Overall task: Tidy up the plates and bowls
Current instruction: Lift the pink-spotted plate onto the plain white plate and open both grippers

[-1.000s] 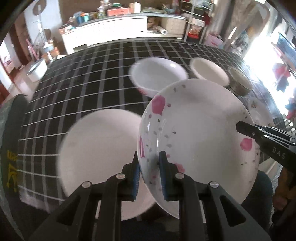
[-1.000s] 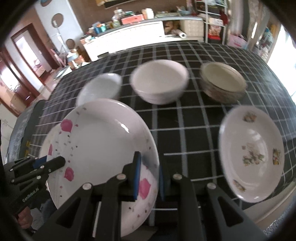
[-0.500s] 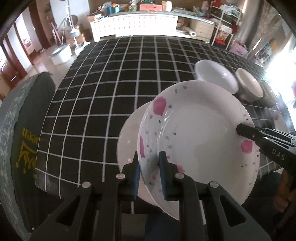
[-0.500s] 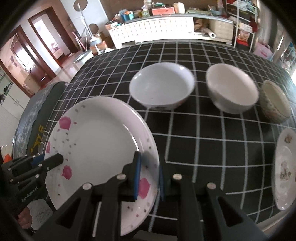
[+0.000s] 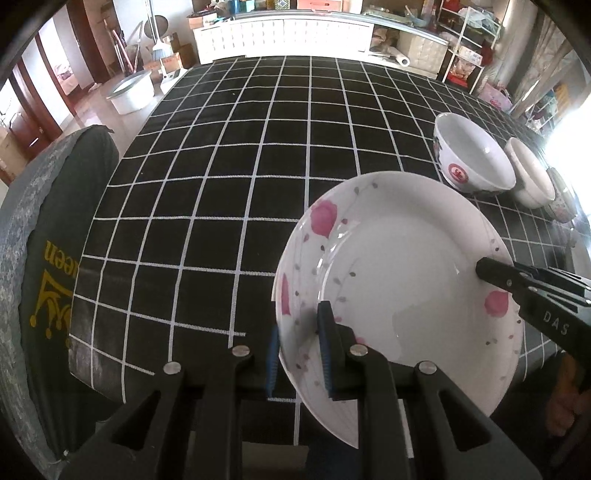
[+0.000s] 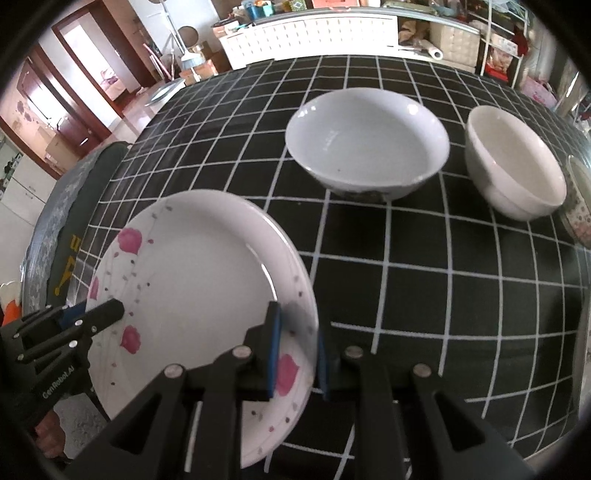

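A white plate with pink flowers [image 5: 402, 258] [image 6: 192, 266] is held in the air over the near left edge of the table by both grippers. My left gripper [image 5: 299, 354] is shut on its left rim; it shows in the right wrist view [image 6: 107, 314]. My right gripper [image 6: 295, 354] is shut on its right rim; it shows in the left wrist view [image 5: 491, 271]. A large white bowl [image 6: 369, 144] [image 5: 472, 155], a cream bowl [image 6: 513, 166] [image 5: 528, 177] and a patterned bowl [image 6: 578, 199] stand in a row beyond.
The table has a black cloth with white grid lines [image 5: 258, 147]. A dark chair back with a yellow logo [image 5: 37, 258] stands at the table's left edge. White cabinets [image 5: 288, 33] line the far wall.
Both grippers have carried the flowered plate leftward along the near edge. The plain white plate that lay under it has gone out of view. The bowls have shifted right in both views.
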`<state>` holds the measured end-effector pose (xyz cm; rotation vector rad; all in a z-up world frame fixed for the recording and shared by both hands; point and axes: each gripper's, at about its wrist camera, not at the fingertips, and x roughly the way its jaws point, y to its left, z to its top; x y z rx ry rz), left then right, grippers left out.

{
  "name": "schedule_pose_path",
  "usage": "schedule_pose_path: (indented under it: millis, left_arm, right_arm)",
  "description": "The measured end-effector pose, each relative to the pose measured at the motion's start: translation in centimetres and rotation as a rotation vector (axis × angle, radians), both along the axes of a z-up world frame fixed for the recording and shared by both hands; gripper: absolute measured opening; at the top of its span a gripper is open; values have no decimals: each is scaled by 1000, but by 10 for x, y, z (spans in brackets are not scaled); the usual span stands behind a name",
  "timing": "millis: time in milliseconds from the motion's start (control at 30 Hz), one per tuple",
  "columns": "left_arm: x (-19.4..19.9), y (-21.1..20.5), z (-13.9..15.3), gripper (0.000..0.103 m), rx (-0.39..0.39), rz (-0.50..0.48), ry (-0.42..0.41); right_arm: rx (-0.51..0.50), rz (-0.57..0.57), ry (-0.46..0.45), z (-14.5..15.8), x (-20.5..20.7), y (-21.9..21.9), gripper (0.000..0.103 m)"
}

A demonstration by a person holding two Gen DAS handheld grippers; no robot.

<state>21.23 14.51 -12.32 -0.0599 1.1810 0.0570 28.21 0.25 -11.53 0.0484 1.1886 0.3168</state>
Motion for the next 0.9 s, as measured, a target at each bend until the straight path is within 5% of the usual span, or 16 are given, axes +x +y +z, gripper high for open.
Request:
schedule_pose_path:
  millis: [500, 900]
  left_arm:
    - [-1, 6, -12, 18, 30, -5, 36]
    - [-26, -1, 36, 18, 32, 13, -52]
  right_arm:
    - [-8, -14, -56, -6, 0, 6, 21]
    - [33, -89, -111, 25, -17, -21, 21]
